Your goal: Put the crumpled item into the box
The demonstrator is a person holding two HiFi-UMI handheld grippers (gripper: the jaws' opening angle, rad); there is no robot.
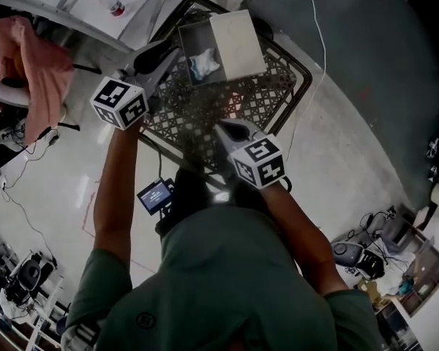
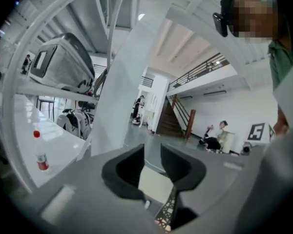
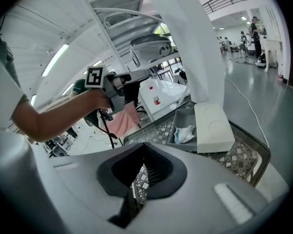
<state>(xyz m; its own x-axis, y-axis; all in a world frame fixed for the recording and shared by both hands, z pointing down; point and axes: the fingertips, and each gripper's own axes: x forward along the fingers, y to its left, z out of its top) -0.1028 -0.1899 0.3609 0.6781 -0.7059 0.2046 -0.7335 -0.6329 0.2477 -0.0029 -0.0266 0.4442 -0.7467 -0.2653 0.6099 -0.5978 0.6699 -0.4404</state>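
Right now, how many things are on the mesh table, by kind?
Box: 1
Lid: 1
Crumpled item: 1
Total: 3

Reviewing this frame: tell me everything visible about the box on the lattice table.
The box is a shallow grey rectangular tray, plastic by the look, resting flat near the far edge of the black lattice table. A white lid lies over its right part in the head view, leaving the left part open. In that open part lies a crumpled white and pale blue item. Nothing else is seen touching the box.
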